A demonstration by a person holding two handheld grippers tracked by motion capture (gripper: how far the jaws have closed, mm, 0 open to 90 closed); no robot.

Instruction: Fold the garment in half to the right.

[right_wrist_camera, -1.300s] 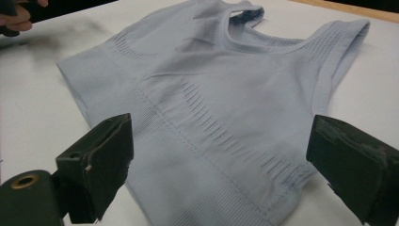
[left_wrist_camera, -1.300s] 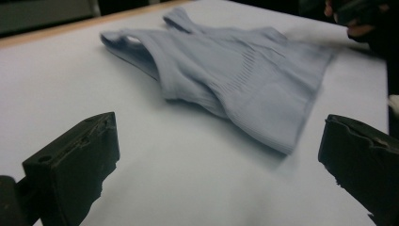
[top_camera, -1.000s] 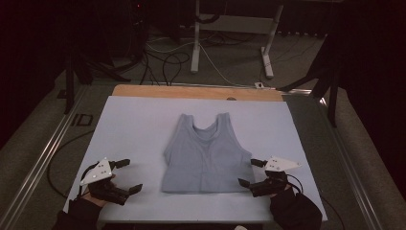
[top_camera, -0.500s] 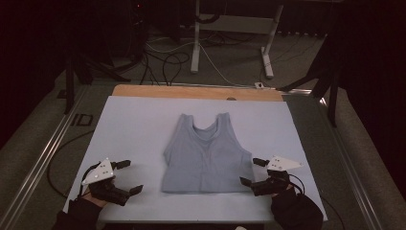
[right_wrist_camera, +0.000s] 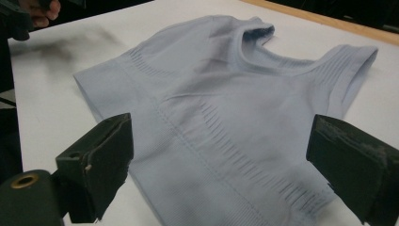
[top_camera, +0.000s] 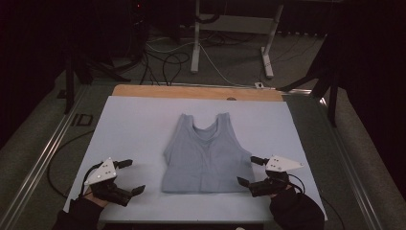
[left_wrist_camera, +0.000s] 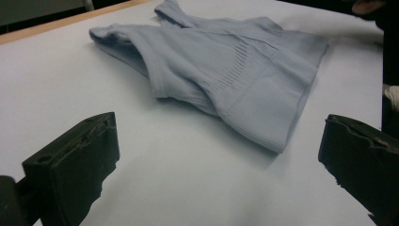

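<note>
Light-blue ribbed tank top [top_camera: 207, 155] flat between left gripper [top_camera: 130, 176] and right gripper [top_camera: 249, 170]; both jaws spread, empty.

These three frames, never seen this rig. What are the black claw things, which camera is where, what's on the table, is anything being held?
No robot arm here: a person holds a two-jaw gripper in each hand. The high view looks down from above the person's side: the left gripper sits near the table's bottom left, the right gripper near the bottom right. The other two pictures come from cameras riding on each gripper; the black blocks at the bottom are that gripper's own jaws.

On the white table surface lies one light blue tank top, flat, neck away from the person. Both grippers are open and hold nothing. The right one is close to the top's hem corner; the left is farther off.
</note>
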